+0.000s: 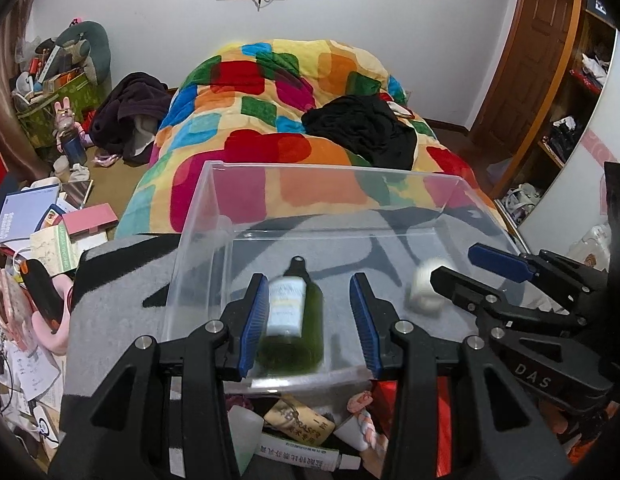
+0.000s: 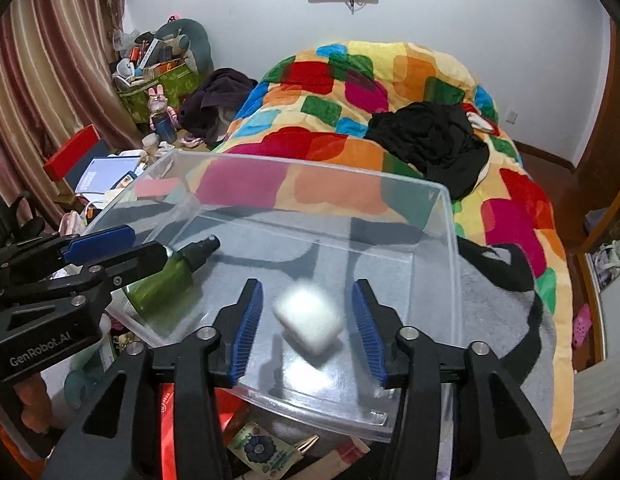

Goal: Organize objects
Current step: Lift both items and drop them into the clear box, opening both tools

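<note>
Blue-padded left gripper (image 1: 308, 320) hangs spread around a blurred green glass spray bottle (image 1: 292, 320) inside the clear plastic bin (image 1: 206, 216), right gripper (image 2: 308, 328) spread around a blurred white block (image 2: 308, 318).

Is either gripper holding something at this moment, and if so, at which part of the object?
Nothing is held. The green bottle lies blurred between the open left gripper, and the white object between the open right gripper; no pad touches either.
</note>
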